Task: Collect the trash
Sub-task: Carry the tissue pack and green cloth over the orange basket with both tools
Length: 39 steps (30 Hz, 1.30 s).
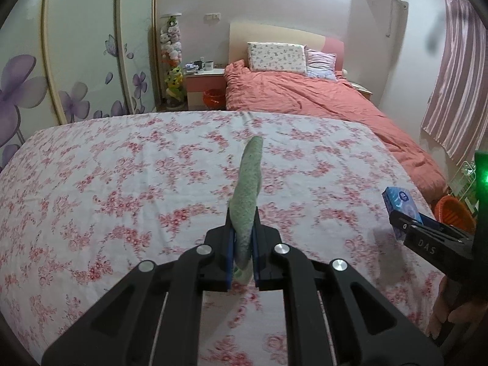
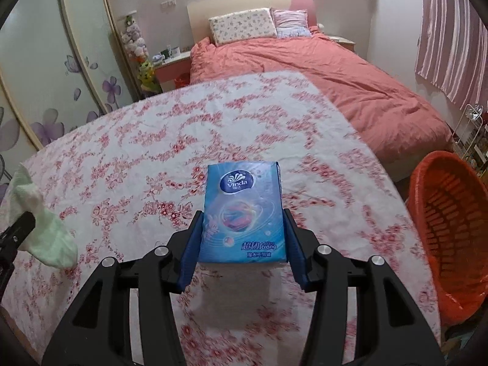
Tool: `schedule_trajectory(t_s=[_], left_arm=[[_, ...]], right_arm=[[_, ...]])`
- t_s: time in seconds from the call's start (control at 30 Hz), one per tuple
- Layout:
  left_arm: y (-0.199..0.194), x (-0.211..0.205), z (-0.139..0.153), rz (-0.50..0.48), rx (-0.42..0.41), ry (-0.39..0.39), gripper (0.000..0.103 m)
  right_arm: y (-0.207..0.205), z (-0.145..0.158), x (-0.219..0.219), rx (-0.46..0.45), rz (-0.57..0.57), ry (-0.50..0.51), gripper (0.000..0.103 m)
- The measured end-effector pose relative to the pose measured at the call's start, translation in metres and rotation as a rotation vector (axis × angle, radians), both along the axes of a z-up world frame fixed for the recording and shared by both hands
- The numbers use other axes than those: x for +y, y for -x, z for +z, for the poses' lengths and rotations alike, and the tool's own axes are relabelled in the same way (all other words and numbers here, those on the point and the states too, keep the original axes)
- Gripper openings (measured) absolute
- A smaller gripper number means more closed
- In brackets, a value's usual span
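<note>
Left wrist view: the left gripper [image 1: 243,238] is clamped tight on a pale green sock [image 1: 248,189], which stands up between the blue pads and curves away above a table draped in a white cloth with red flowers [image 1: 122,183]. At the frame's right edge, the right gripper [image 1: 405,222] carries a blue tissue pack [image 1: 398,202], a person's hand [image 1: 448,314] visible below it on the handle.

Right wrist view: the jaws stand partly spread, their blue pads pressed against both long sides of the tissue pack [image 2: 244,210], printed "Vinda", held clear above the cloth. To the left the green sock [image 2: 45,231] hangs from the other gripper's black finger. Just past the table's right edge sits an orange slatted basket [image 2: 451,222] lined with an orange bag.

Beyond the table lies a bed with a rumpled coral duvet [image 2: 350,85] and two patterned pillows [image 2: 244,26] against a cream headboard. A pink bedside cabinet [image 1: 206,87] holds mugs, beside a tall column of plush toys [image 1: 171,48]. Wardrobe doors painted with purple flowers [image 1: 76,61] line the left wall; pink striped curtains [image 1: 454,91] hang at right.
</note>
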State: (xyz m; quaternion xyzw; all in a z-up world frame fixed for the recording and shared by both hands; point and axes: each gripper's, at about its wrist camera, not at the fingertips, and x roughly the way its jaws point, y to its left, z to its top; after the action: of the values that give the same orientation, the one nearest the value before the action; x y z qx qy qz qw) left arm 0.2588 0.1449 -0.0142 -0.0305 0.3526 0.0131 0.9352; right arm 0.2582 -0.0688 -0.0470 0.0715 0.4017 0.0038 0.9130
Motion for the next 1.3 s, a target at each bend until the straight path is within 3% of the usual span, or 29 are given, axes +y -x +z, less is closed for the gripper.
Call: schedule_trajectory(t_s=[0.63,1.3], left_arm=[[0.022,-0.069,0.046,-0.13,-0.089,0.013,0.01],[0.031,-0.179,0.054,-0.325,-0.086,0.032,0.01]], right_arm=[[0.052,0.055,-0.058,-0.177,-0.055,-0.024,0.051],[0.087,0.056,-0.141,-0.231,-0.212,-0.037,0.051]])
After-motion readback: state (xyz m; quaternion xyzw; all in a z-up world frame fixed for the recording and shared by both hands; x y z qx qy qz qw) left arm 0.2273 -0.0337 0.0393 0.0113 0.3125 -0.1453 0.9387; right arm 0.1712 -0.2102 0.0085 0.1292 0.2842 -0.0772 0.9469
